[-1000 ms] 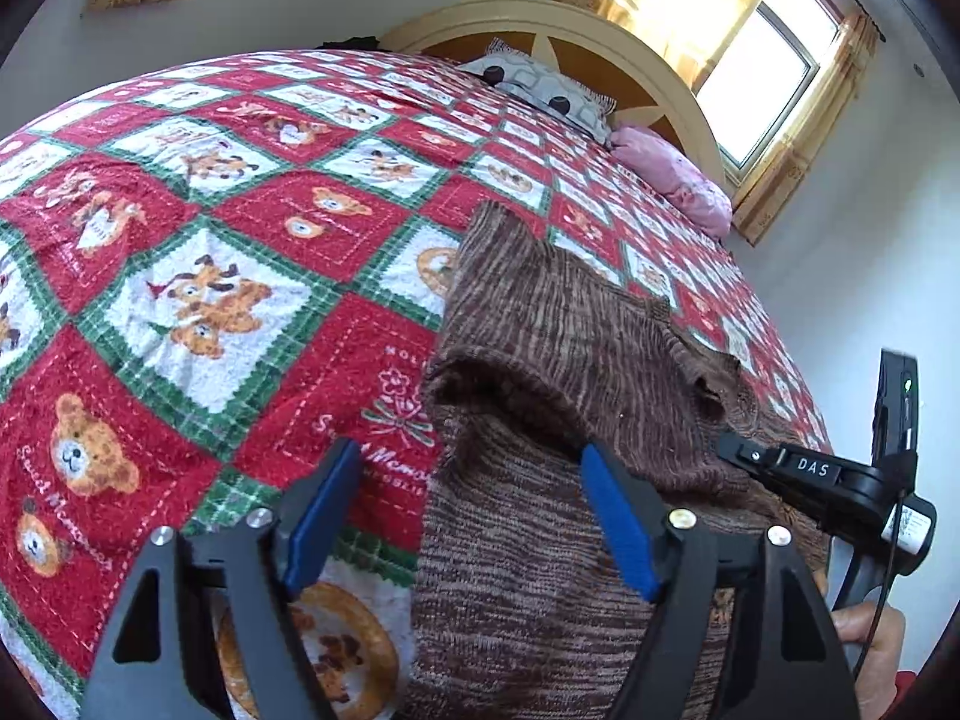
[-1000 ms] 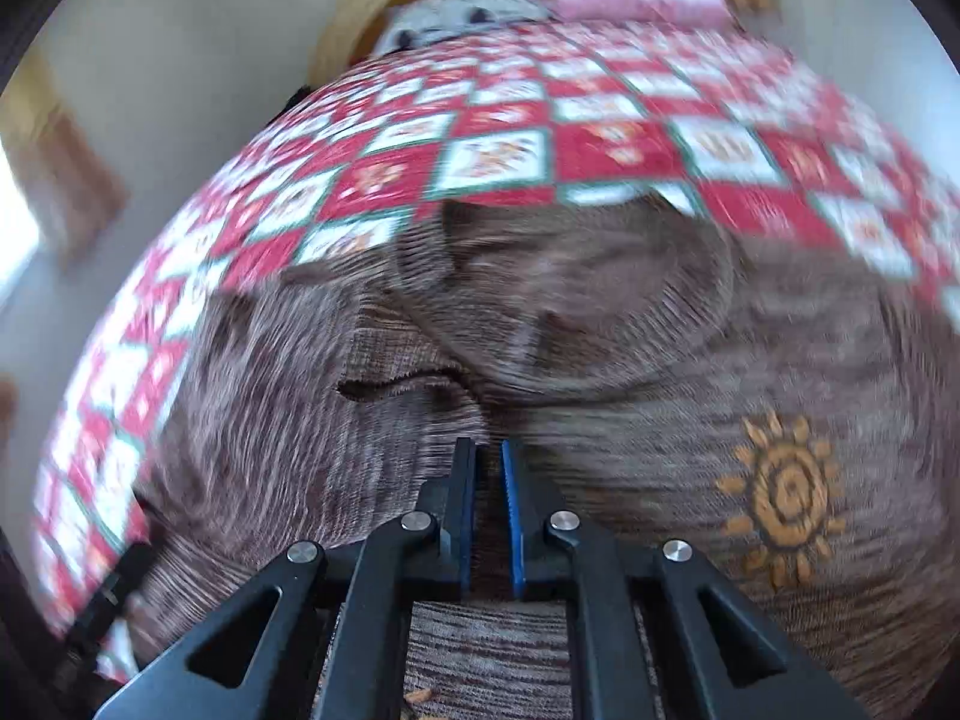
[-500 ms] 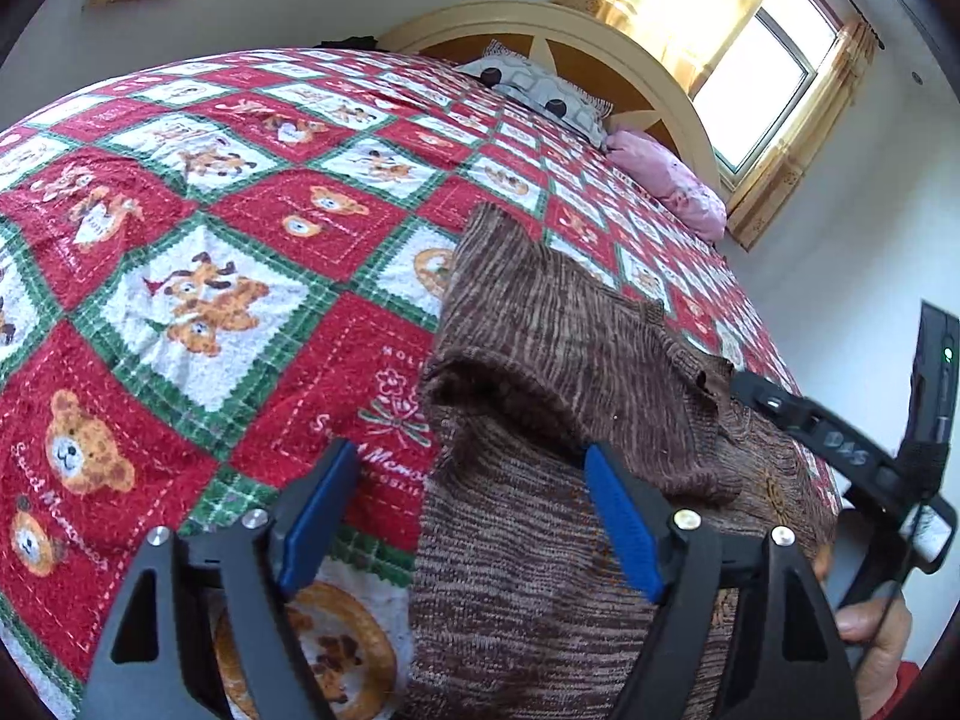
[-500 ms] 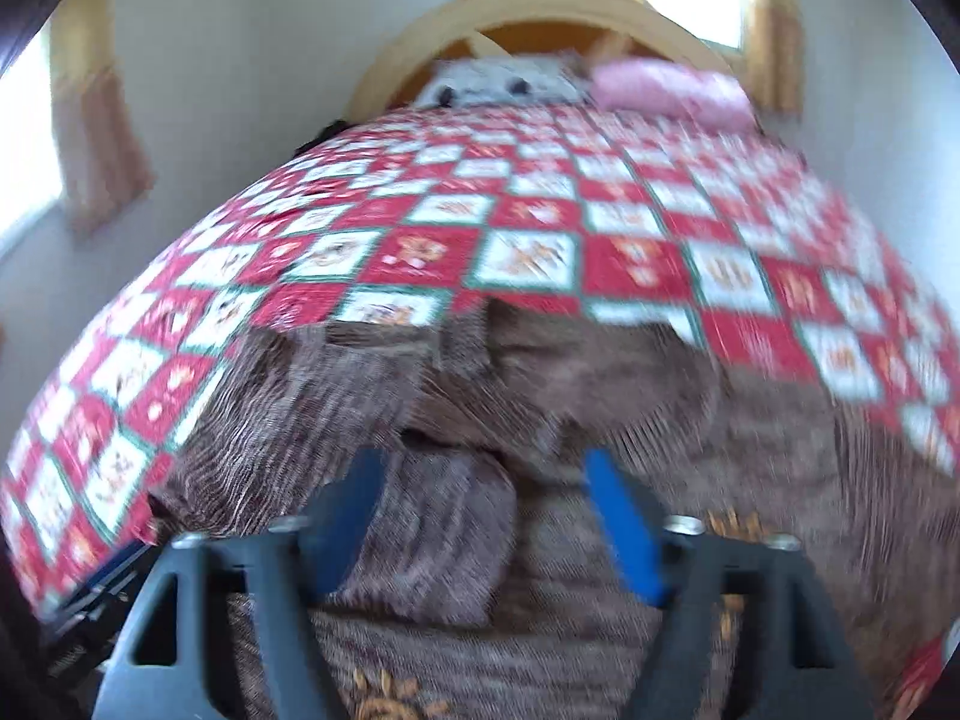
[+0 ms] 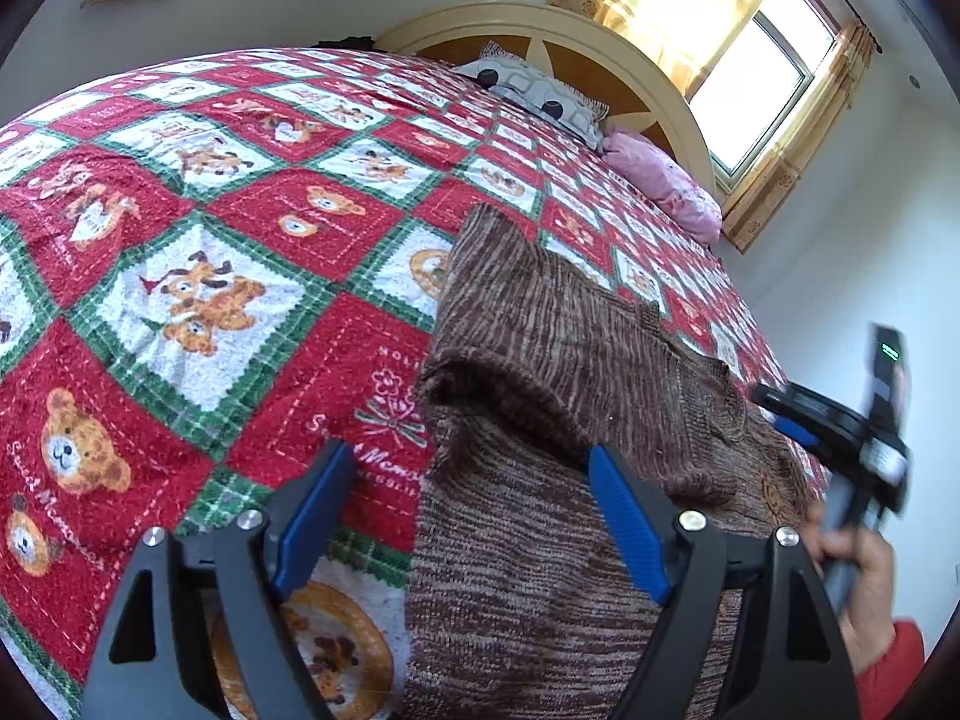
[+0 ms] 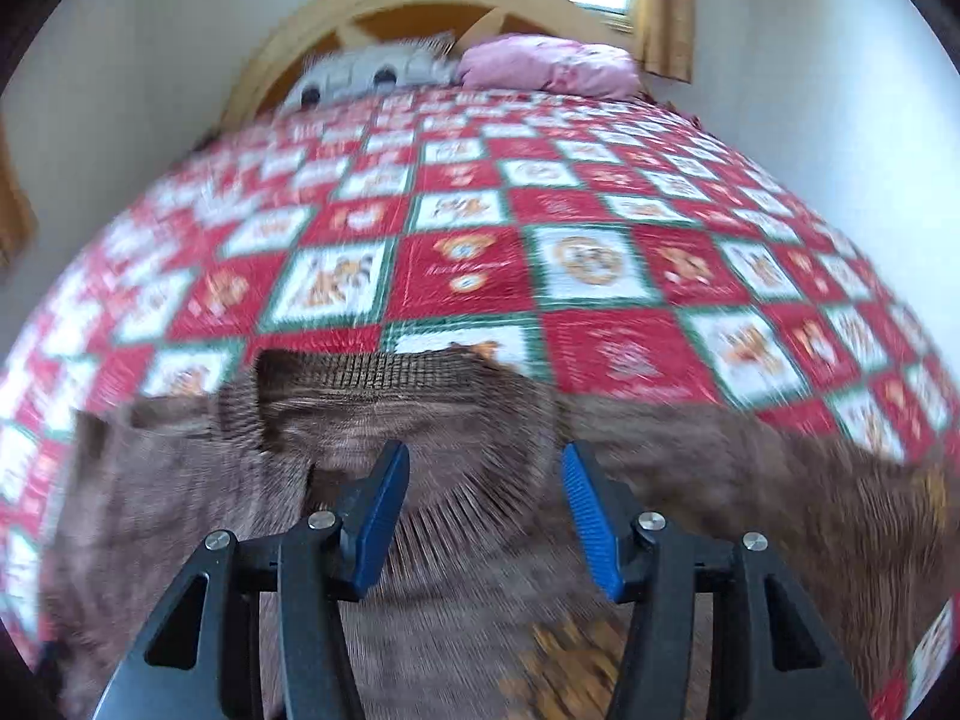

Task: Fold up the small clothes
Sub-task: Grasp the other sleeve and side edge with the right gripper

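Where legible, quilt (image 5: 180, 228) lettering reads "Sweet".

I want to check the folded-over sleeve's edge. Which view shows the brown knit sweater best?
The left wrist view: the brown knit sweater is sharp, with its folded sleeve edge clear. The right wrist view shows it motion-blurred, filling the lower frame.

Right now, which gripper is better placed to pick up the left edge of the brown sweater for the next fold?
Left. The left gripper hangs open astride the brown sweater's left edge, while the right gripper, open and empty, hangs over its middle.
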Tool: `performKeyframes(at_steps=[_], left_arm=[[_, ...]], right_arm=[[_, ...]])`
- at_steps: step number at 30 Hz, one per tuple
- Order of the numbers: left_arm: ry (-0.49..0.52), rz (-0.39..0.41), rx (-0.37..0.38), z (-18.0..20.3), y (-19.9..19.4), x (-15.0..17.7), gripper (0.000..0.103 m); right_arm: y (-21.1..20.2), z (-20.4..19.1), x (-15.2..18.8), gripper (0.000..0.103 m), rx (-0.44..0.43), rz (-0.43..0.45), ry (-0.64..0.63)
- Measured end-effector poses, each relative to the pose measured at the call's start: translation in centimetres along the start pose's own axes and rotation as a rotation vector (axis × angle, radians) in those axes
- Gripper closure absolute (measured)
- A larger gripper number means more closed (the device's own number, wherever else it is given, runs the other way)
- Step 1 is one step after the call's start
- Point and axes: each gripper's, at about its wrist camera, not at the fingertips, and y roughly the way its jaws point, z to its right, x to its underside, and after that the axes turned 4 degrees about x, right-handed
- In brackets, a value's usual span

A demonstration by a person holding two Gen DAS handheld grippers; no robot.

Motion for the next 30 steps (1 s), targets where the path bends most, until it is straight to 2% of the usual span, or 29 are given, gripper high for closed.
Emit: performKeyframes(at_steps=[4, 8, 12, 16, 19, 22, 24, 27, 30], left_arm=[[-0.003, 0.001, 0.004, 0.1, 0.0, 0.0, 0.02], [0.0, 0.0, 0.001, 0.1, 0.0, 0.0, 0.019], [-0.002, 0.001, 0.003, 0.1, 0.0, 0.0, 0.019], [0.002, -0.001, -0.002, 0.0, 0.0, 0.0, 0.019], [0.009, -0.004, -0.011, 0.1, 0.1, 0.0, 0.019], [0.016, -0.007, -0.02, 0.2, 0.2, -0.1, 0.019], [0.023, -0.009, -0.029, 0.3, 0.3, -0.1, 0.019], [0.038, -0.016, -0.041, 0.6, 0.5, -0.1, 0.016], [0.059, -0.025, -0.045, 0.9, 0.7, 0.0, 0.011]], right_arm=[[-3.8, 2.9, 3.4, 0.048, -0.077, 0.005, 0.032], [-6.1, 7.5, 6.0, 0.048, -0.059, 0.004, 0.111], [-8.6, 16.1, 6.8, 0.048, -0.012, 0.04, 0.303], [-9.7, 26.8, 7.8, 0.048, 0.099, 0.041, 0.566], [-9.3, 33.7, 8.9, 0.048, 0.149, 0.016, 0.735], [-8.0, 38.3, 9.3, 0.053, 0.201, -0.009, 0.821], [-7.3, 39.6, 9.3, 0.057, 0.212, -0.022, 0.815], [-6.2, 38.6, 8.1, 0.057, 0.254, -0.037, 0.726], [-5.3, 37.0, 7.6, 0.057, 0.254, -0.059, 0.66]])
